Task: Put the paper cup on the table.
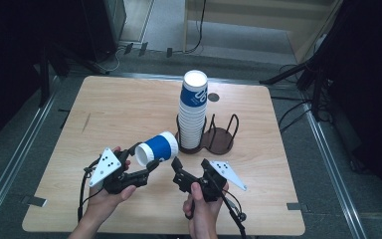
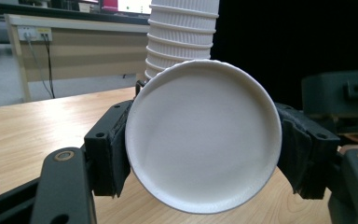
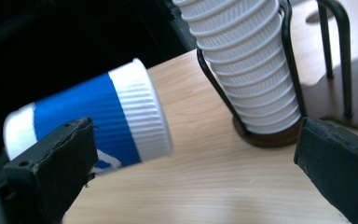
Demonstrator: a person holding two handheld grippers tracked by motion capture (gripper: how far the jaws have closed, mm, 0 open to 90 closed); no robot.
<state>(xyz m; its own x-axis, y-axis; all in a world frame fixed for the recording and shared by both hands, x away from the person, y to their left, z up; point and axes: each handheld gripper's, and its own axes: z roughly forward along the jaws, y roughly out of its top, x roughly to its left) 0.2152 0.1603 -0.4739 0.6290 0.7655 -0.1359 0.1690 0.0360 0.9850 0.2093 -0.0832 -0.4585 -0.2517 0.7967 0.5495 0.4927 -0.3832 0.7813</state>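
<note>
Left tongs point(image 1: 151, 167): you are gripping the blue-and-white cup point(image 1: 157, 147) with these; in the left gripper view both pads are pressing on opposite sides of its base point(image 2: 203, 137), squeezed in as far as the cup lets them.
Cup: it is lying on its side in your grip, lifted off the counter point(image 1: 104, 114), its white base facing back toward your left hand point(image 1: 110, 191) and its open mouth pointing toward the stack.
Right tongs point(image 1: 176, 165): you are holding these wide open; nothing is sitting between the pads and they are touching nothing.
Right tongs and cup: in the right gripper view the cup point(image 3: 91, 119) is hanging just past the left pad point(image 3: 51, 163), near it; whether the two are touching you cannot tell from that view.
Stack of cups point(image 1: 193, 110): it is standing upright in the near ring of the dark wire holder point(image 1: 219, 139) on the counter, just beyond the mouth of the held cup, apart from it.
Right hand point(image 1: 204, 209): you are resting it low over the near edge of the counter, beside your left.
</note>
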